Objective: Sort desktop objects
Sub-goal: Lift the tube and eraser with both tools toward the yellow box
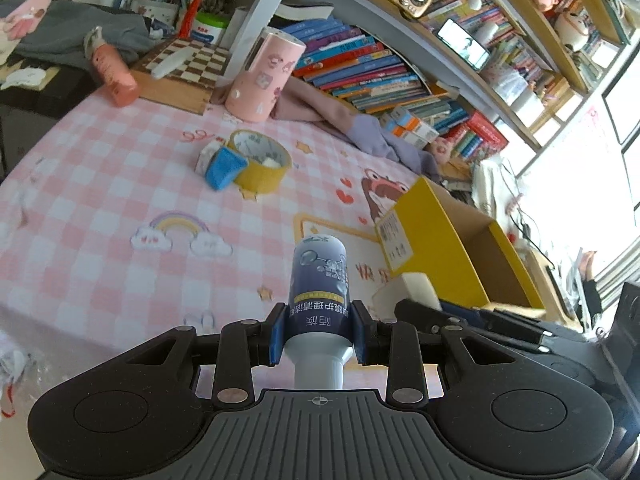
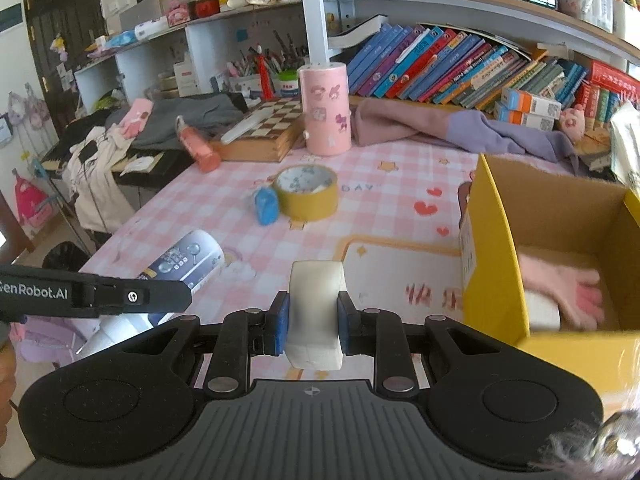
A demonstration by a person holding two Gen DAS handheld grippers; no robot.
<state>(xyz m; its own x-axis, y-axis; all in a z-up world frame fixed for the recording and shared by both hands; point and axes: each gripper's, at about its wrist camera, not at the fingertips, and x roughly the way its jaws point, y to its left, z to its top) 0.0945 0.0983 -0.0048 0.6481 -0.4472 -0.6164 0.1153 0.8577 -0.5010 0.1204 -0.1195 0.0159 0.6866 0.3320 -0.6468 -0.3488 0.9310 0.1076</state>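
Glossy plastic spray bottle [image 1: 319,280], matt white tape roll [image 2: 316,300], shiny yellow packing tape [image 2: 307,192], yellow cardboard box [image 2: 496,240] with raw brown inside, fuzzy pink glove [image 2: 568,288], wooden chessboard [image 2: 264,136], smooth printed tablecloth [image 1: 100,200]

The left tongs [image 1: 319,330] and the right tongs [image 2: 313,320] look alike: black plastic linkage arms with round silver rivets, and blue pads on the fingers [image 2: 280,322]. Behind each sits a grey ribbed plate with a small crosshair mark, flanked by two black rounded housings with circular recesses. White lettering reading "enRobot.AI" runs along one black finger beside a small screw.
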